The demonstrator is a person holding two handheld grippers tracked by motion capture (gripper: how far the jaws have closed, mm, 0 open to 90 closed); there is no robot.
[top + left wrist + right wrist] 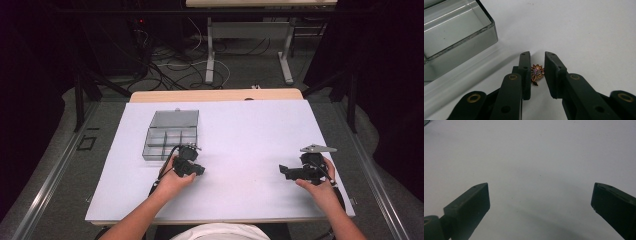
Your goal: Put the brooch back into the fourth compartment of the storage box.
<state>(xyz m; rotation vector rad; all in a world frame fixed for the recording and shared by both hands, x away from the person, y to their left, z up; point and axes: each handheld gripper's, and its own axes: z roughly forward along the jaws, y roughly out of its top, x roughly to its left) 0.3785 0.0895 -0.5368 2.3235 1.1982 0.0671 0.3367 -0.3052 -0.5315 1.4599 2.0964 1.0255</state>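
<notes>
A small gold, flower-shaped ornament with sparkling stones sits low on the white table sheet, between the jaws of my left gripper. Both pads touch its sides, so the gripper is shut on it. In the high view the left gripper stands just right of the near corner of a clear compartment box. My right gripper rests at the table's right side, pointing left. Its jaws stand wide open over bare sheet with nothing between them.
The clear box's wall rises close at the left gripper's upper left; its lid lies open toward the far side. The white sheet covers the table. Beyond the far edge are desk legs and cables on the floor.
</notes>
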